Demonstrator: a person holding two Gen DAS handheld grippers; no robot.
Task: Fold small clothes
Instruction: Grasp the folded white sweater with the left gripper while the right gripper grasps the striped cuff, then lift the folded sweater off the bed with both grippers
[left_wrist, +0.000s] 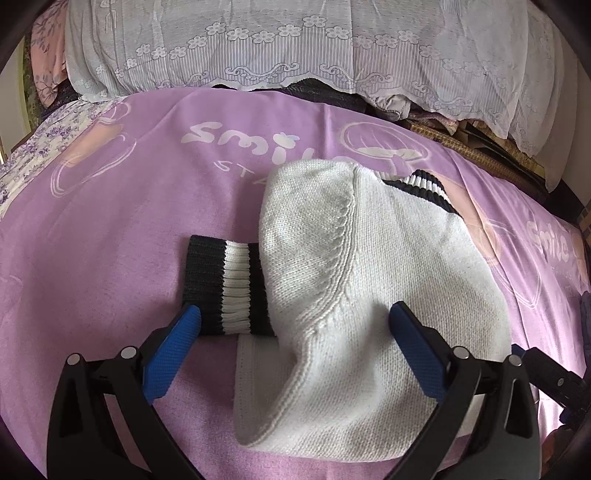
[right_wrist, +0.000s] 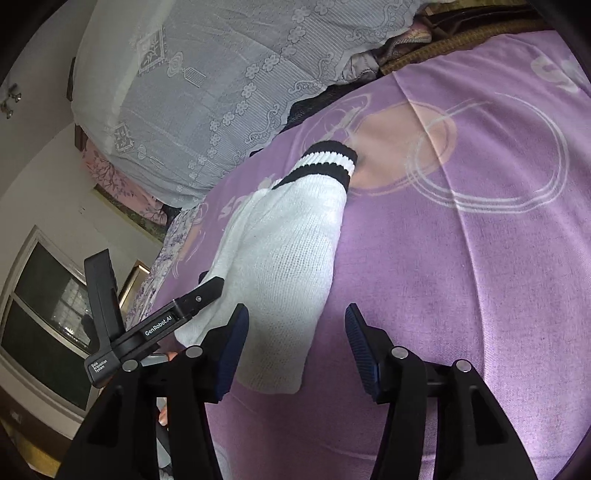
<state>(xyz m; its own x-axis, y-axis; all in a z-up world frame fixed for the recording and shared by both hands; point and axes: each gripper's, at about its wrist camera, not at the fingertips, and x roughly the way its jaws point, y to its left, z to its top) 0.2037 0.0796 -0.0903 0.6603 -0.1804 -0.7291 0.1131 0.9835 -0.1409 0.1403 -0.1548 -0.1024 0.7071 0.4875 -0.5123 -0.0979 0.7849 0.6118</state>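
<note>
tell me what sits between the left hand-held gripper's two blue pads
In the left wrist view, the open left hand-held gripper straddles the white knit sweater, with its black-and-white striped ribbed cuff by the left pad.

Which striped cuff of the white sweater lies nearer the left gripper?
The folded-in sleeve cuff, beside the left gripper; the other striped cuff lies at the sweater's far end.

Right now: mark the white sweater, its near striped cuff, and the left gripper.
white sweater (left_wrist: 369, 266), left wrist view, on the knit body right of the sleeve seam.
near striped cuff (left_wrist: 227, 288), left wrist view, on its ribbed white band.
left gripper (left_wrist: 295, 314), left wrist view, midway between the blue fingertips.
</note>
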